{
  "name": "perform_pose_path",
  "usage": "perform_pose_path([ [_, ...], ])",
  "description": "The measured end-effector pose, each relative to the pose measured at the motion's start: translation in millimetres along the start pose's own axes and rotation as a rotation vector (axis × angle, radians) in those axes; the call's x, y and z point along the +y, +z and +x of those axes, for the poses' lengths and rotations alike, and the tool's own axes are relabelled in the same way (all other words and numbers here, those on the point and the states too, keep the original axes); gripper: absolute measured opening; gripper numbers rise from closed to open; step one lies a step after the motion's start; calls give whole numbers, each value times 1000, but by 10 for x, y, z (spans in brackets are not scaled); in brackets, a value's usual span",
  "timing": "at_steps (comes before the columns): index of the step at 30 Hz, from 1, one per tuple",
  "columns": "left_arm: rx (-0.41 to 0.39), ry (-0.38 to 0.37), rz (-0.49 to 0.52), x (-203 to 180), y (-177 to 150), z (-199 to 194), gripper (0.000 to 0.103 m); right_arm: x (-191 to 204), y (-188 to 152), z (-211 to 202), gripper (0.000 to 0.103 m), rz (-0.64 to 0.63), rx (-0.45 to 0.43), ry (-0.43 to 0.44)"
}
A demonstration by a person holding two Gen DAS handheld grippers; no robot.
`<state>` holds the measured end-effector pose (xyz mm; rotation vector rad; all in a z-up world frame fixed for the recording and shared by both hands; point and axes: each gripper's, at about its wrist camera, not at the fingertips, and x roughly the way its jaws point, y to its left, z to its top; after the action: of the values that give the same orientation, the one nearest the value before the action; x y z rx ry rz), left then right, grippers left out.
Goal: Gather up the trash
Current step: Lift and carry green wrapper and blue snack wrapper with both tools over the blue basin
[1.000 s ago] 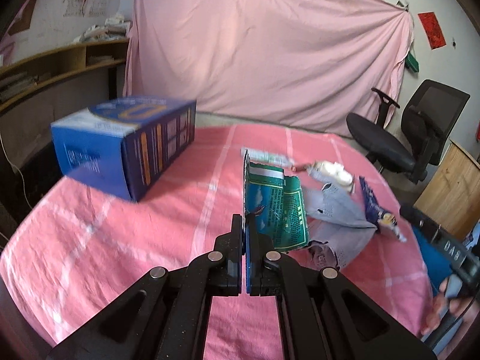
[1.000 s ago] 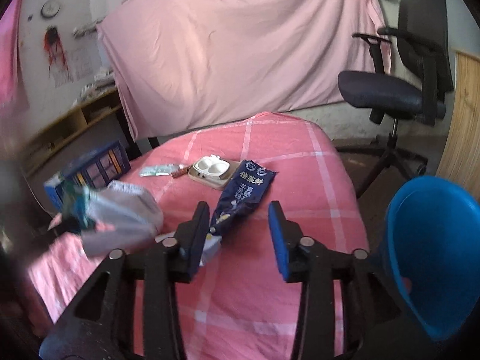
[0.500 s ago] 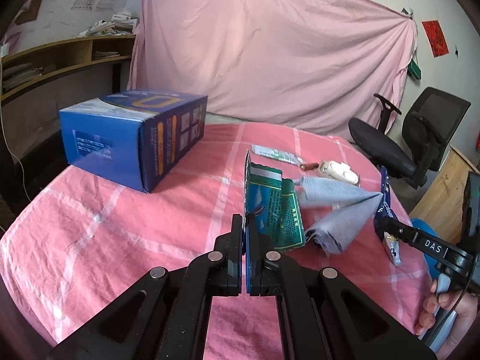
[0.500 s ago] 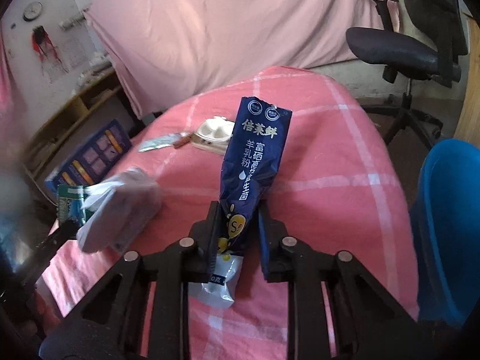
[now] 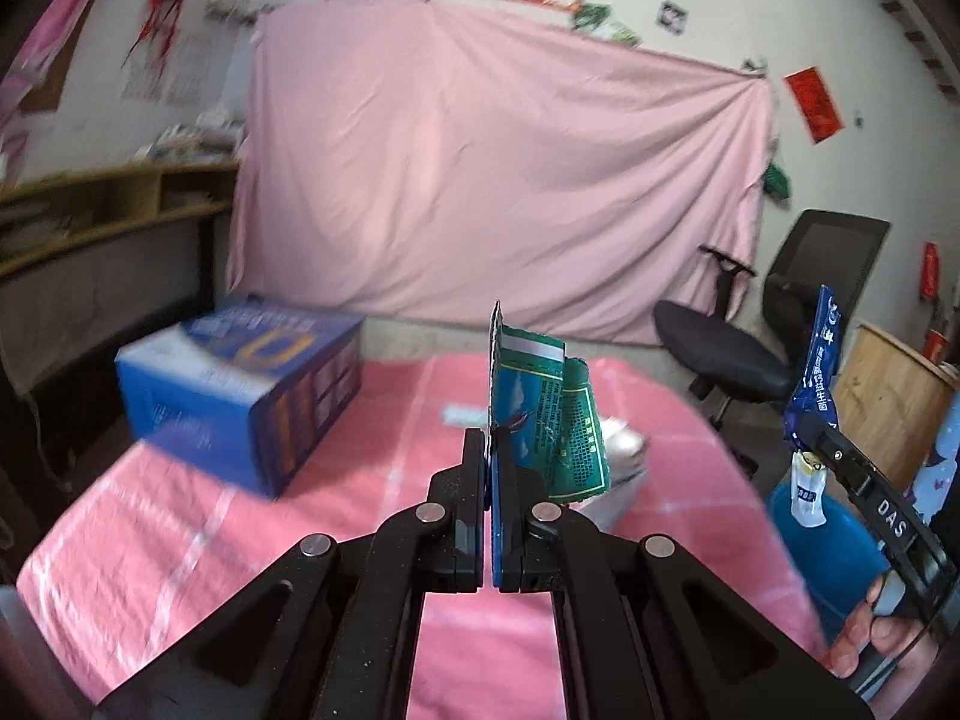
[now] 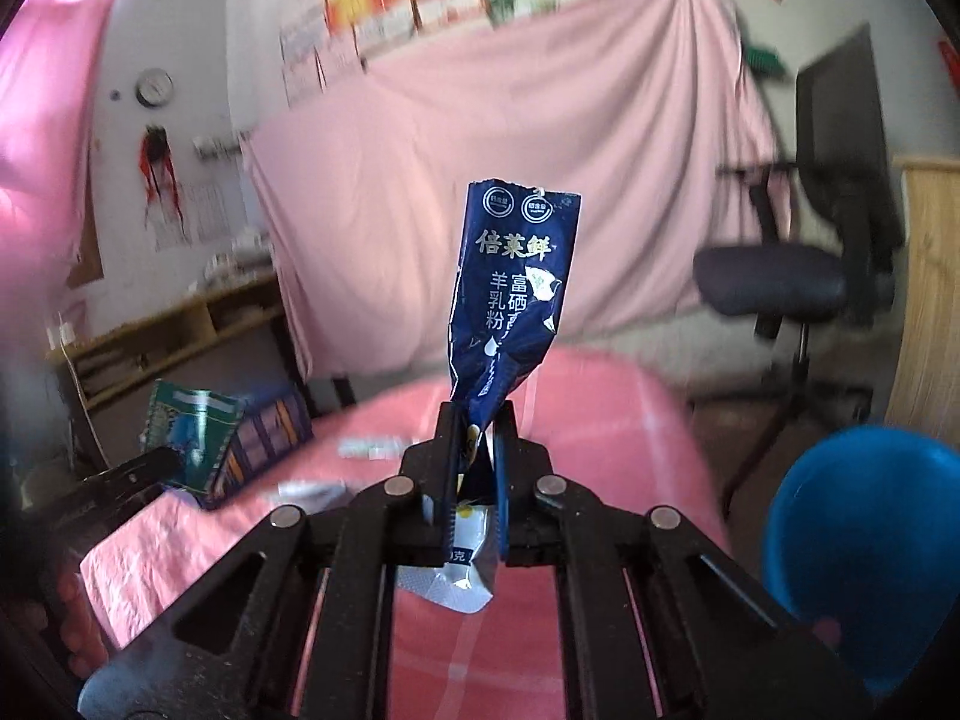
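Observation:
My left gripper (image 5: 491,450) is shut on a green and blue wrapper (image 5: 543,414) and holds it upright above the pink table (image 5: 240,528). The same wrapper (image 6: 192,438) shows at the left of the right wrist view. My right gripper (image 6: 477,426) is shut on a dark blue milk powder packet (image 6: 513,300), held upright in the air. That packet (image 5: 816,378) and the right gripper (image 5: 807,435) show at the right of the left wrist view, above a blue bin (image 5: 822,546). The bin (image 6: 864,546) sits beside the table at the lower right.
A blue carton box (image 5: 252,396) lies on the table at the left. A grey crumpled bag (image 5: 624,450) lies behind the green wrapper. A black office chair (image 5: 774,330) stands beyond the table. A pink sheet (image 5: 480,180) covers the back wall.
Both grippers have risen and tilted up with their trash. The blue packet has left the table and now hangs in the air near the bin. The view is blurred by motion.

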<state>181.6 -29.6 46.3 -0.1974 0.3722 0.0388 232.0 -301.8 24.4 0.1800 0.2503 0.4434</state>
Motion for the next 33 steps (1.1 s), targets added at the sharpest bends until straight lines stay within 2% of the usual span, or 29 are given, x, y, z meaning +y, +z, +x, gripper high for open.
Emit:
perform_pose_path([
  [5,-91,-85,60,-405,211,-34,0,-121,156,-306,36,-22,-126,-67],
  [9,-136,-194,106,-824,319,3,0,-274,237,-556,36,-61,-201,-187],
  [14,-132,-327,161,-1375,328,162,0,-558,225,-764,36,-54,-213,-333],
  [19,-58,-441,180,-1938,227,374,0,-958,163,-840,36,27,-133,-484],
  [21,-22,-471,183,-2122,181,462,0,-1034,149,-853,36,43,-114,-499],
  [22,1,-485,185,-2221,153,519,0,-1216,113,-848,36,90,-64,-547],
  [28,130,-513,196,-2614,-58,807,0,-1610,2,-853,36,172,35,-609],
  [33,259,-530,214,-2862,-232,1065,0,-1824,-111,-853,37,234,90,-618],
])
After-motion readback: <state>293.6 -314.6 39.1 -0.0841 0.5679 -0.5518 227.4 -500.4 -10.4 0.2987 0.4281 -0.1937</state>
